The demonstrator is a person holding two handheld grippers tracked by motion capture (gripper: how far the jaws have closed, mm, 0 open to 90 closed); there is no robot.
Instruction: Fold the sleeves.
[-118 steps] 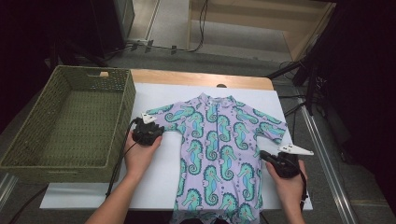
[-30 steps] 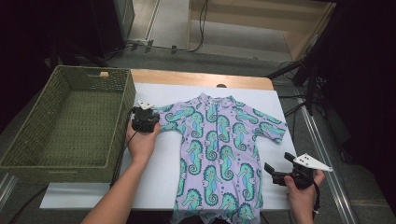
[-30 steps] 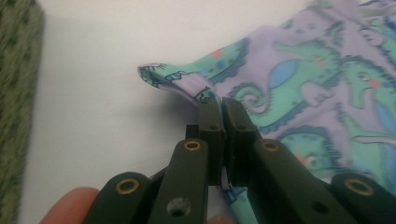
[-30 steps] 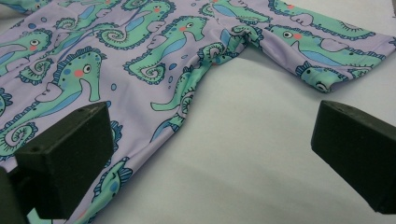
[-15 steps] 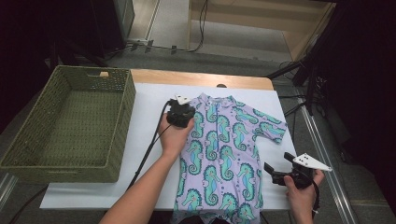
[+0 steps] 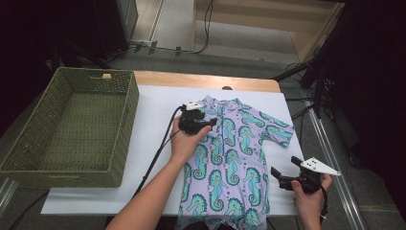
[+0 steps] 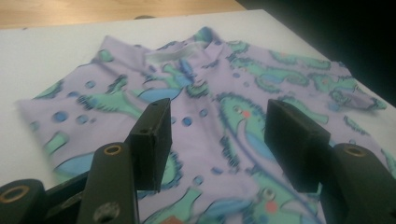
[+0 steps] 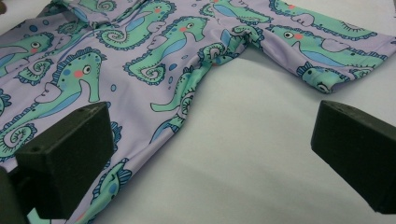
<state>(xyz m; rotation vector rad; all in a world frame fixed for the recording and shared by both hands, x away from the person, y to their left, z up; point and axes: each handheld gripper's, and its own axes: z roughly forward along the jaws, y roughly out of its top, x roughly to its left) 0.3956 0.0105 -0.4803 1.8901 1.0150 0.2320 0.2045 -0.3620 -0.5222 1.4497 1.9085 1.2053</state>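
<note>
1. Your left gripper (image 6: 207, 120) sits over the upper left chest of the seahorse-print romper (image 6: 230, 163), just below its collar. Its jaws have just been opening and now stand apart; the left gripper view shows folded purple fabric lying beneath and between them, with neither pad pressing on it.
2. The romper's left sleeve is folded inward over the chest, so the garment's left edge runs nearly straight from collar to leg.
3. Your right gripper (image 6: 282, 178) is held off the romper's lower right hem, near the table's right front corner. Its jaws stand wide apart over the bare white tabletop (image 6: 148, 124), the garment's side edge just beside one jaw.
4. The romper's right sleeve (image 6: 277, 132) lies spread flat, reaching close to the table's right edge.
5. Open white surface runs to the left of the romper, between it and the green wicker basket (image 6: 72, 129).
6. The basket stands at the table's left edge, well apart from both grippers.
</note>
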